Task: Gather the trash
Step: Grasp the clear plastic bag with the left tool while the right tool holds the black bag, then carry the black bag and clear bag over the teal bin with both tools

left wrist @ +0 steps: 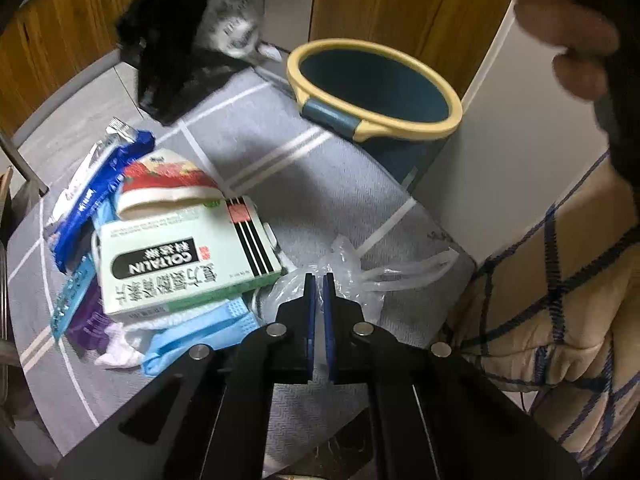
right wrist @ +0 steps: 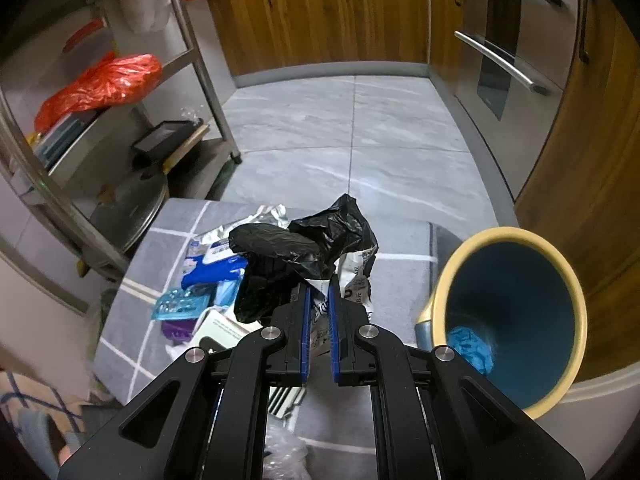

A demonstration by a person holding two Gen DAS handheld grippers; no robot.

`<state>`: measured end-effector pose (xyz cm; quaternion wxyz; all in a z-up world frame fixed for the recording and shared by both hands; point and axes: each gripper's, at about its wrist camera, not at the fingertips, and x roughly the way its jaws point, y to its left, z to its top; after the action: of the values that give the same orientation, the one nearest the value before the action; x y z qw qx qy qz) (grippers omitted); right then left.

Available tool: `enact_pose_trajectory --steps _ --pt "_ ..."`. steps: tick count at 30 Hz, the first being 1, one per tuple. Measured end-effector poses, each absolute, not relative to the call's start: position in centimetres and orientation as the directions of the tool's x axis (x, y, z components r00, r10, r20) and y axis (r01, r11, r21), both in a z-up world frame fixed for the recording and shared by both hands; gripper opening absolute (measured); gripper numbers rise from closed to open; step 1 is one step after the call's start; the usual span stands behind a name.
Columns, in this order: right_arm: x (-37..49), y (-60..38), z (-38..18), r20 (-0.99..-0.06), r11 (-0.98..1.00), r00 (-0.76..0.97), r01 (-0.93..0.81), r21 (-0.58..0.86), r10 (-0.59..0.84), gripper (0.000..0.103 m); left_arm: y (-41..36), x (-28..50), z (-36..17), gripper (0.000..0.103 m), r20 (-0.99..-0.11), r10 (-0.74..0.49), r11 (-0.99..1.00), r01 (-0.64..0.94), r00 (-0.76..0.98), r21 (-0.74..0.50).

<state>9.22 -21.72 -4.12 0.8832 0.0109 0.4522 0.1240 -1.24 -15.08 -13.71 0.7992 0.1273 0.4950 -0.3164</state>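
Two grippers work over a grey mat point(left wrist: 280, 168) strewn with trash. Left gripper point(left wrist: 319, 280) has its jaws pressed together on a clear bag point(left wrist: 360, 276) lying beside a medicine box point(left wrist: 180, 256). Right gripper point(right wrist: 319, 286) pinches a black bag point(right wrist: 304, 252) and a printed wrapper point(right wrist: 356, 272), lifted above the pile, left of the bin point(right wrist: 512, 300).
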Motion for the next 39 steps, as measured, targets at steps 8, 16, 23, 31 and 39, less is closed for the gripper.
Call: enact_pose_trajectory --steps 8,16,23,31,39 --pt "9.1 -22.2 -4.1 -0.796 0.975 0.568 -0.183 0.124 0.208 0.009 -13.8 -0.9 -10.2 0.003 -0.82 -0.408 0.796 0.596 0.4 -0.105" --pt "8.9 -22.4 -3.7 -0.787 0.976 0.58 -0.18 0.126 0.209 0.009 -12.7 -0.2 -8.2 0.003 -0.787 -0.4 0.828 0.553 0.471 -0.09" --pt "8.9 -22.7 -3.5 -0.779 0.975 0.589 -0.178 0.135 0.215 0.009 -11.4 1.1 -7.3 0.003 -0.774 -0.38 0.861 0.499 0.506 -0.096" --pt "8.2 -24.7 -3.0 -0.765 0.977 0.608 -0.163 0.14 0.211 0.009 -11.4 3.3 -6.5 0.003 -0.757 -0.365 0.89 0.441 0.542 -0.114" --pt "7.8 -28.8 -2.5 -0.751 0.982 0.633 -0.105 0.159 0.19 0.009 -13.9 6.0 -5.9 0.003 -0.743 -0.369 0.905 0.396 0.558 -0.152"
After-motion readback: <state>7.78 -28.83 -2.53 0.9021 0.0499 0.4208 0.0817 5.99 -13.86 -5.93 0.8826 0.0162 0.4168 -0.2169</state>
